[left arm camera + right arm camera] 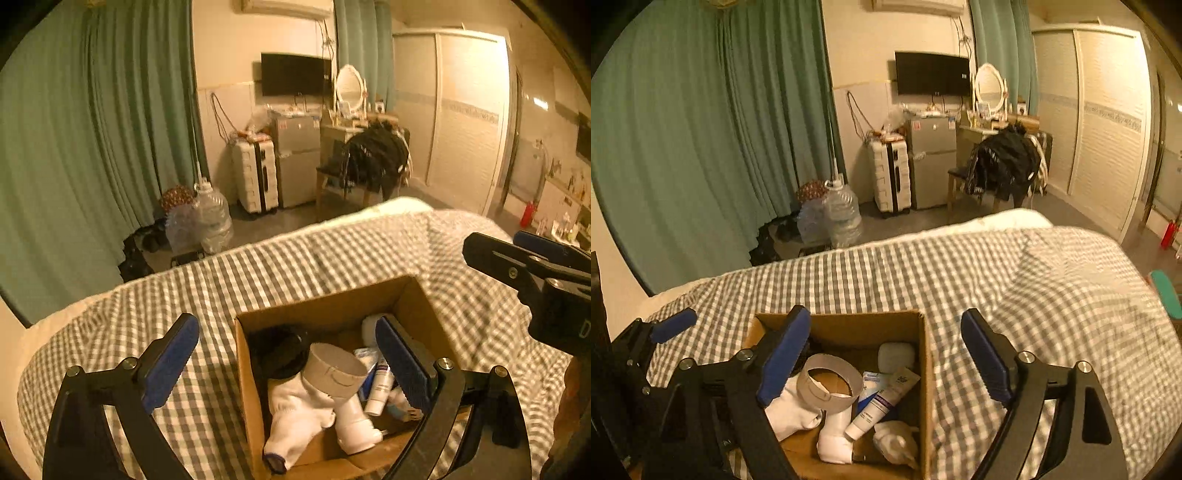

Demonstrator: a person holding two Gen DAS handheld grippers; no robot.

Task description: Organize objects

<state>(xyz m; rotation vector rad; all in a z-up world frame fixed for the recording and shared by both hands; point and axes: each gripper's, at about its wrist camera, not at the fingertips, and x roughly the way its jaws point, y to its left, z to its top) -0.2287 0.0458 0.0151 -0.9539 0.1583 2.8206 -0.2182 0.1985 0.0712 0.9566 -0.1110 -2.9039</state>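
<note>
An open cardboard box (321, 308) (925, 369) sits on a bed with a grey checked cover (295, 266) (1034, 280). Inside lie a white sock (299, 417) (790, 413), a grey tape roll (334, 369) (831, 386), a white pipe fitting (356, 424) (834, 439), a white tube (380, 391) (882, 402), a dark round item (279, 347) and a small white case (895, 356). My left gripper (288, 362) is open and empty above the box. My right gripper (886, 360) is open and empty over the box's right side; it also shows in the left wrist view (532, 258).
Beyond the bed's far edge are green curtains (92, 147), water bottles (210, 218) on the floor, a white suitcase (256, 177), a small fridge (299, 162), a chair draped with dark clothes (373, 158), a wall TV (295, 74) and a wardrobe (469, 118).
</note>
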